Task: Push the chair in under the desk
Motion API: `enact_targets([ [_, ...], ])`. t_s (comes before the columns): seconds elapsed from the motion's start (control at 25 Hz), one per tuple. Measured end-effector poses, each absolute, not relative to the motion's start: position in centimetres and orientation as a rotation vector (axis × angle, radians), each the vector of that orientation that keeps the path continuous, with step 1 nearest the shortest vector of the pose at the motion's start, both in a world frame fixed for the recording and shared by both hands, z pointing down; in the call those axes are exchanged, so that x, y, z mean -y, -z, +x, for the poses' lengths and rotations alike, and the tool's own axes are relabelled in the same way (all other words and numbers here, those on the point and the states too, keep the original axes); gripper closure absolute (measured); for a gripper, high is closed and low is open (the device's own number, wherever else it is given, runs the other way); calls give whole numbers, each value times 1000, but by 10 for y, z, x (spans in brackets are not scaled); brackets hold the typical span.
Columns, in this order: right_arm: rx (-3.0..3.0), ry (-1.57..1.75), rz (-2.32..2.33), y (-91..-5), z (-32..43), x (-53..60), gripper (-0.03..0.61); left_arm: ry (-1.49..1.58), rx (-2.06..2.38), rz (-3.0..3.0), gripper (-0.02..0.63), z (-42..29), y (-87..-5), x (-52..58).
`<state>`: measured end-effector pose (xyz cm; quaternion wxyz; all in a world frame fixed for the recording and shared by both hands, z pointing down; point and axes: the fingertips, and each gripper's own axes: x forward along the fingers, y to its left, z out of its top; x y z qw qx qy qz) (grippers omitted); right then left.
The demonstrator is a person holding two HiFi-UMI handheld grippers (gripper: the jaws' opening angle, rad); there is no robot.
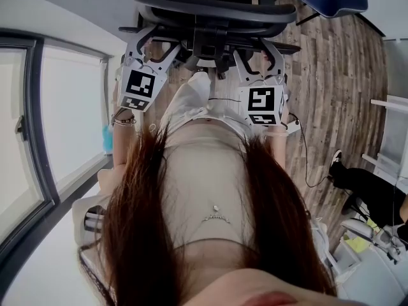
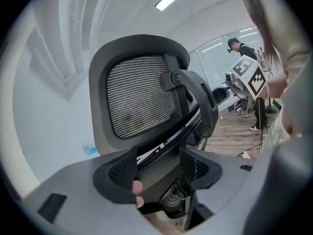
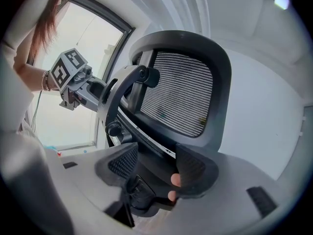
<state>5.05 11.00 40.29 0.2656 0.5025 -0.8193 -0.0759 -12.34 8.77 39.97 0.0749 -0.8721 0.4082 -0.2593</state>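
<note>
Black office chair (image 1: pixel 213 8) — grey mesh panel up top — stands upright.

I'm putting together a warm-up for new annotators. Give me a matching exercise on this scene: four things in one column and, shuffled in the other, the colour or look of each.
Things:
A. chair backrest
B. floor
C. marker cubes
D. padded seat at the head view's top right

Looks:
1. blue
2. grey mesh in a dark frame
3. black and white squares
4. wood planks

Pairs: A-2, B-4, C-3, D-1.
</note>
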Motion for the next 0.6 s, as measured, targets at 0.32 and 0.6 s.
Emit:
enact_targets([
  [0.32,2198,197,1368,-405,52,-100,330,779,-1263,-2590,351,-123,-401,-78],
  [0.6,2200,188,1374,-405,52,-92,330,762,-1263,-2599,351,-124,-400,-72],
])
